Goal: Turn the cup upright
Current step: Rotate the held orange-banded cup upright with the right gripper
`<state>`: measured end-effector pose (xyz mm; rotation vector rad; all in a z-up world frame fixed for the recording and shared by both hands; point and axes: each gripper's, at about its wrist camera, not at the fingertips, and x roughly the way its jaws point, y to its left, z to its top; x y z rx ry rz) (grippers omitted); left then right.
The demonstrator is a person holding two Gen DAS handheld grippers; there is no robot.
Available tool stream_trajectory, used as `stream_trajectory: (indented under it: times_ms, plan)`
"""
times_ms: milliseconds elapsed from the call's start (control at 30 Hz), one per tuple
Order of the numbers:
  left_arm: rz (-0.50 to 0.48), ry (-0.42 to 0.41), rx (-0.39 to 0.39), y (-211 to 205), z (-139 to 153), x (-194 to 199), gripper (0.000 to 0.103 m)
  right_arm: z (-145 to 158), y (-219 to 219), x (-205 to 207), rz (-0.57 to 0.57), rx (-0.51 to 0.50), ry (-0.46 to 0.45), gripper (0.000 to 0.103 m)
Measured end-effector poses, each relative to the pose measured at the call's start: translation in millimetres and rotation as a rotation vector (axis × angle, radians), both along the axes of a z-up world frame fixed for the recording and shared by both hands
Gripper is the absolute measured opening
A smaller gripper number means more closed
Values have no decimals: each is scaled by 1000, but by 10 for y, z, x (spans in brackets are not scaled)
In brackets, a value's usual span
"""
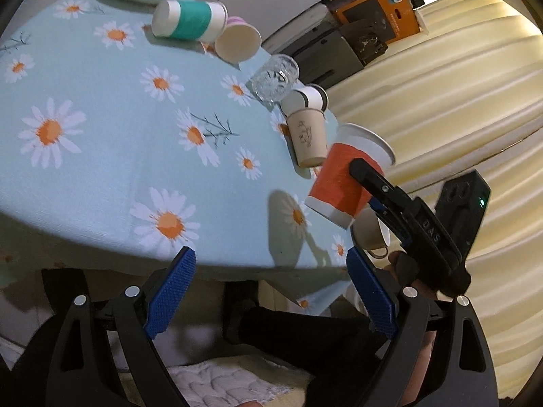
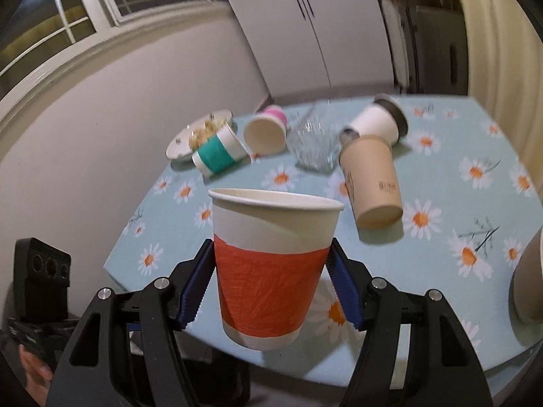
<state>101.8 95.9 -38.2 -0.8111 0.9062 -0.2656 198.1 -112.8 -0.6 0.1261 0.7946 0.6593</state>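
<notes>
My right gripper (image 2: 271, 271) is shut on an orange-sleeved paper cup (image 2: 269, 271) and holds it mouth up above the near edge of the table (image 2: 441, 288). In the left wrist view the same cup (image 1: 342, 183) hangs tilted above the table's right edge, clamped by the right gripper (image 1: 364, 178). My left gripper (image 1: 271, 264) is open and empty, low in front of the table edge. Other cups lie on their sides: a teal-banded one (image 2: 220, 154), a pink one (image 2: 266, 132), a beige one (image 2: 371, 179) and a white one with a dark lid (image 2: 376, 120).
A clear glass (image 2: 314, 144) sits among the tipped cups. A plate of food (image 2: 200, 132) stands at the far left by the wall. Another beige cup (image 2: 529, 285) stands at the right edge. A mug (image 1: 371, 234) sits near the table's corner under the held cup.
</notes>
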Motion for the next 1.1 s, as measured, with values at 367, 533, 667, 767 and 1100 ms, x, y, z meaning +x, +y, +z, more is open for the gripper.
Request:
stream_trajectory:
  times_ms: [367,533,667,767,1100]
  plan:
    - [67,-33,55,108,25,-95,88,-206,143,-377,-116,-40,-290,66]
    - [92,-34,69,132,23,-131,88,-416,176,-387,-191,-24,-328,66]
    - [116,-44,83,168,44,-174,88,-542,219,-430,-221,-56,-387,66]
    - [131,-50,74,210,45,-196,88,-571,287,-452,-219,-104,-441,66]
    - [147,-50,87,224,55,-207,88,-767,464,-524,-185,-173,-483,66]
